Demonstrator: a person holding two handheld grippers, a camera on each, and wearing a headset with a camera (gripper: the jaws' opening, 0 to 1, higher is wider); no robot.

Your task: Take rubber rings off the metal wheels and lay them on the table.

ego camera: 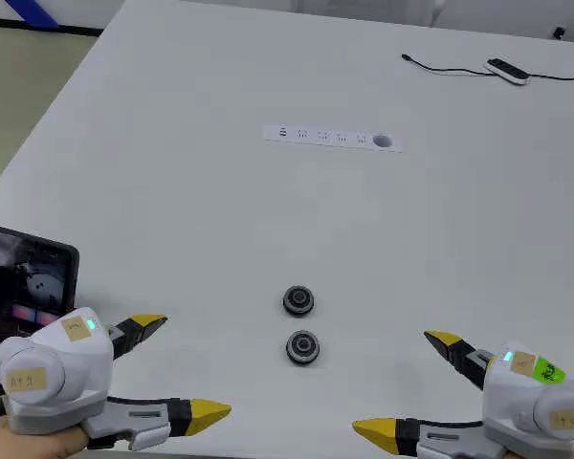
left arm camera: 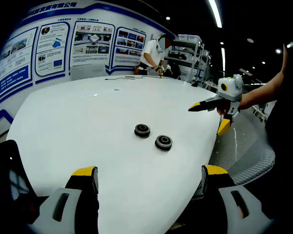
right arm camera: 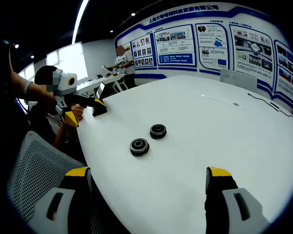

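Currently two small metal wheels with black rubber rings point(ego camera: 298, 300) sit close together, near-centre on white tabletop point(ego camera: 220, 210). Left gripper point(ego camera: 187, 366) near-left, right gripper point(ego camera: 400, 382) near-right: both spread wide, empty, apart from wheels.

White table point(ego camera: 220, 210), two black wheels point(ego camera: 298, 300) with silvery hubs, yellow-tipped grey grippers point(ego camera: 177, 368), white power strip point(ego camera: 331, 137), blue-and-white wall posters point(left arm camera: 53, 44)

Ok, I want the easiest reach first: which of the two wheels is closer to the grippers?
The wheel lower in the head view, nearest the person; the other wheel sits just beyond it, toward the power strip.
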